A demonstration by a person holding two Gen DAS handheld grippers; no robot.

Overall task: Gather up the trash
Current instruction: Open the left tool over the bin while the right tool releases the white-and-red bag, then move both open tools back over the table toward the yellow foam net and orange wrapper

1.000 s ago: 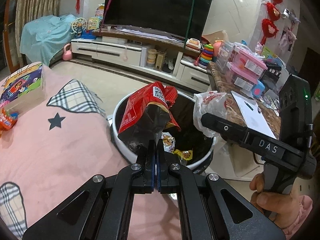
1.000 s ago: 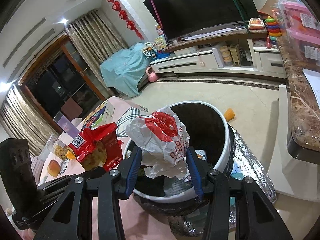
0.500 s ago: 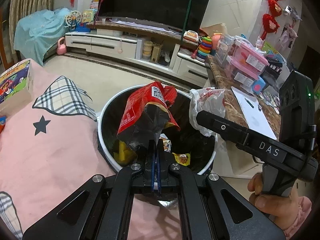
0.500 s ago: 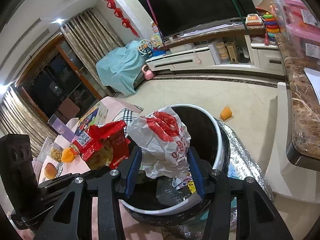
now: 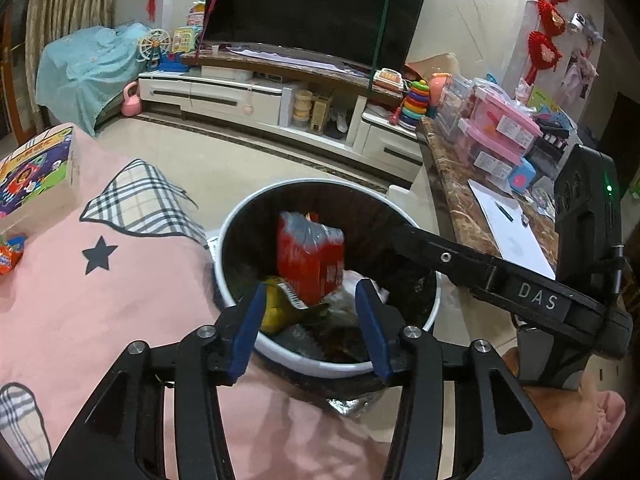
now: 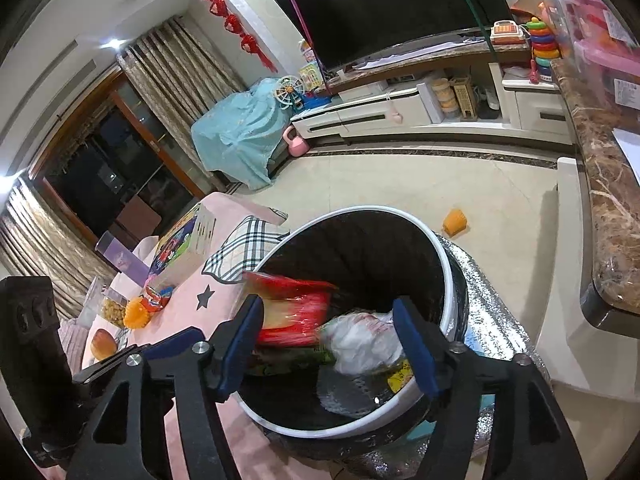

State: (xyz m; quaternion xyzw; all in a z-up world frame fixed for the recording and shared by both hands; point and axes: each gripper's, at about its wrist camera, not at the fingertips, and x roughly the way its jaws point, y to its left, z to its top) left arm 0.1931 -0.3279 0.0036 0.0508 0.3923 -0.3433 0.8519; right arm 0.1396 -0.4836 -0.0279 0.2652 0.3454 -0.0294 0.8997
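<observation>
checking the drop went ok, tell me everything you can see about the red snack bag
The red snack bag is a crinkled, glossy foil-like packet, red with white print and a greyish sheen on top, blurred in both views. In the right wrist view a yellowish face shows. It sits inside the black-lined bin, below the white rim, beside a white plastic bag and above other trash. Neither gripper's jaws touch it; what it rests on cannot be made out.

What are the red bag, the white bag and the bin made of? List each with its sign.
Red bag: glossy plastic film, probably; shiny, creased.
White bag: thin plastic, seemingly; translucent, crumpled.
Bin: smooth white rim looks like hard plastic; black lining looks like a glossy plastic liner.
</observation>
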